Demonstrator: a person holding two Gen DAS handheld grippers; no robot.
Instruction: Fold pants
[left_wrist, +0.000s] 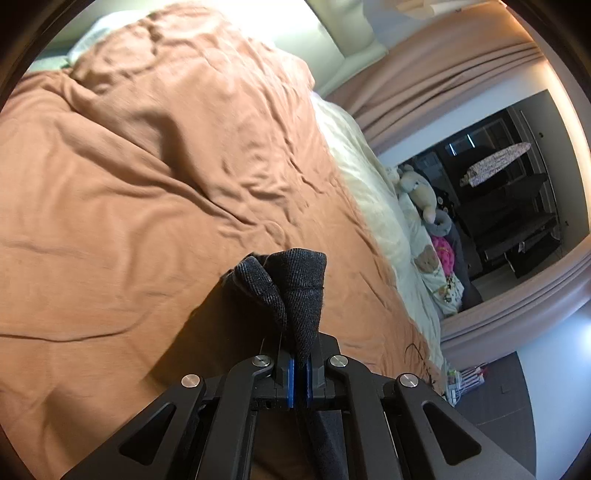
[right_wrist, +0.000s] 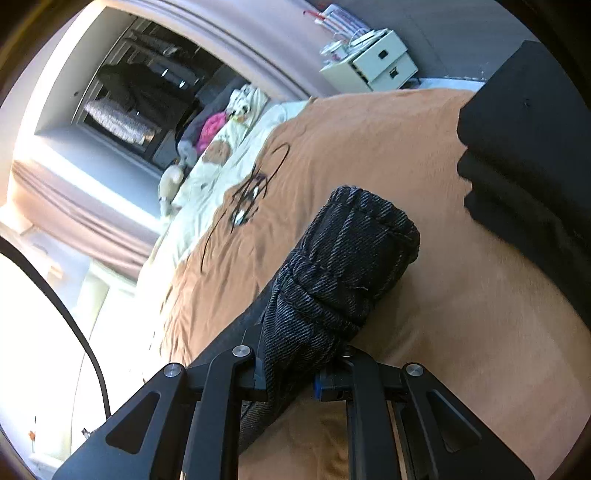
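Observation:
The pants are dark grey denim. In the left wrist view my left gripper (left_wrist: 300, 363) is shut on a hemmed edge of the pants (left_wrist: 295, 291), which sticks up past the fingertips above the orange bed cover (left_wrist: 147, 184). In the right wrist view my right gripper (right_wrist: 291, 369) is shut on a thick bunched roll of the pants (right_wrist: 343, 269), held above the bed cover (right_wrist: 461, 295). The rest of the pants hangs below both grippers, out of sight.
A dark folded stack of clothes (right_wrist: 528, 147) lies on the bed at the right. A tangle of black cable (right_wrist: 247, 199) lies near the cream bedding (right_wrist: 207, 184). Soft toys (left_wrist: 417, 188), a white drawer unit (right_wrist: 373, 62) and a dark wardrobe opening (left_wrist: 509, 199) stand beyond the bed.

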